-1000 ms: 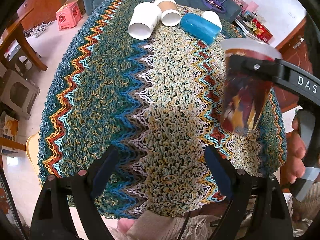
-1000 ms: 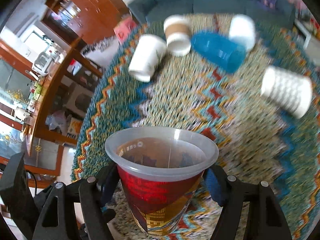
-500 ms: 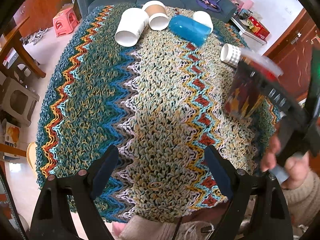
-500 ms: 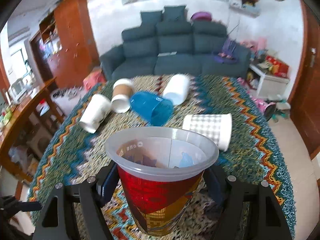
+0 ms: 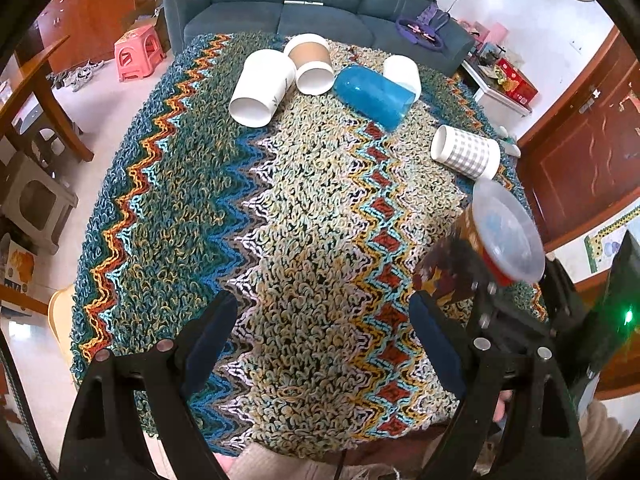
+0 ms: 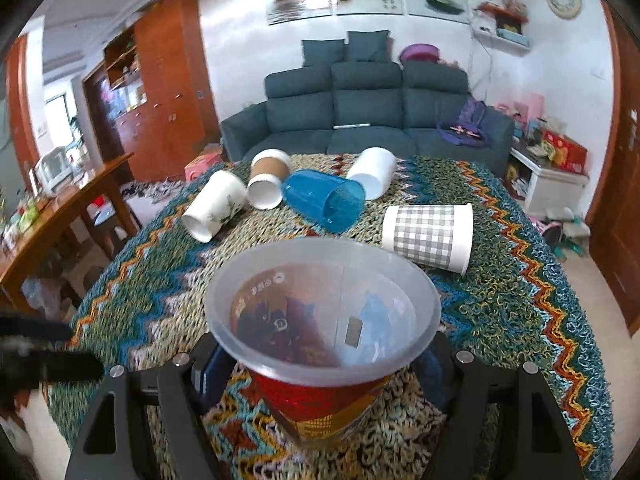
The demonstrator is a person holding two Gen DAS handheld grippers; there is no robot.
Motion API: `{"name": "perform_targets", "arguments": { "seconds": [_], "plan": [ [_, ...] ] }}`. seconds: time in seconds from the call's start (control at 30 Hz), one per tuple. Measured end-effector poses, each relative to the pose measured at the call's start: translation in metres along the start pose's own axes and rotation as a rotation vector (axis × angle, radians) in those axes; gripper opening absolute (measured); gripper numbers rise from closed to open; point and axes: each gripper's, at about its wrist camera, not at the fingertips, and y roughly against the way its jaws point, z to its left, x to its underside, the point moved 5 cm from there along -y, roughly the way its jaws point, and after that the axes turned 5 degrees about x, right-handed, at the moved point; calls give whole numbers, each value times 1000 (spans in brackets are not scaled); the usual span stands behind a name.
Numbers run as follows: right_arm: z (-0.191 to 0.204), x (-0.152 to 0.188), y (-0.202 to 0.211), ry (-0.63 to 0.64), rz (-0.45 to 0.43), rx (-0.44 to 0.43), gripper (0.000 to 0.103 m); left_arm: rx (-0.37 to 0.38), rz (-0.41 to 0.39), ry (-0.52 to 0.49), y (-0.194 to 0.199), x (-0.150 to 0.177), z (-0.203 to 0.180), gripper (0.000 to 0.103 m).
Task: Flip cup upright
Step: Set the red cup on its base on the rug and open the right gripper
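A clear plastic cup with a red and yellow printed sleeve (image 6: 320, 344) stands mouth up between the fingers of my right gripper (image 6: 320, 368), which is shut on it. Its base is at or just above the zigzag table cover (image 6: 520, 320). In the left wrist view the same cup (image 5: 488, 248) is at the right edge of the table, tilted a little. My left gripper (image 5: 320, 336) is open and empty over the near part of the table.
Several cups lie on their sides at the far end: a white cup (image 5: 260, 88), a brown-sleeved paper cup (image 5: 312, 64), a blue tumbler (image 5: 372, 96), another white cup (image 5: 402, 72) and a checked cup (image 5: 466, 156). A sofa (image 5: 304, 4) stands beyond the table.
My right gripper has turned level and brought the held cup down toward the table at the right edge. The left gripper has stayed open and drawn back a little.
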Motion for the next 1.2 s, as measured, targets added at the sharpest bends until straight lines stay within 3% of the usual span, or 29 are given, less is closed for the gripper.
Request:
{"name": "perform_targets", "arguments": {
  "seconds": [0.33,0.67,1.03,1.2],
  "plan": [
    [8,15,13,88,73,-19,81,-9,-19,-27,6,3,-10,90],
    [-10,21,36,33,155,-65,81,-14,-56,-45,25,3,-18,90],
    [-22,-18,118,75,89,-37,81,-37,-138,-87,71,-10,-35,90],
    [-25,-50,141,-3,96,-32,81,-55,-172,-107,92,-16,-47,90]
  ]
}}
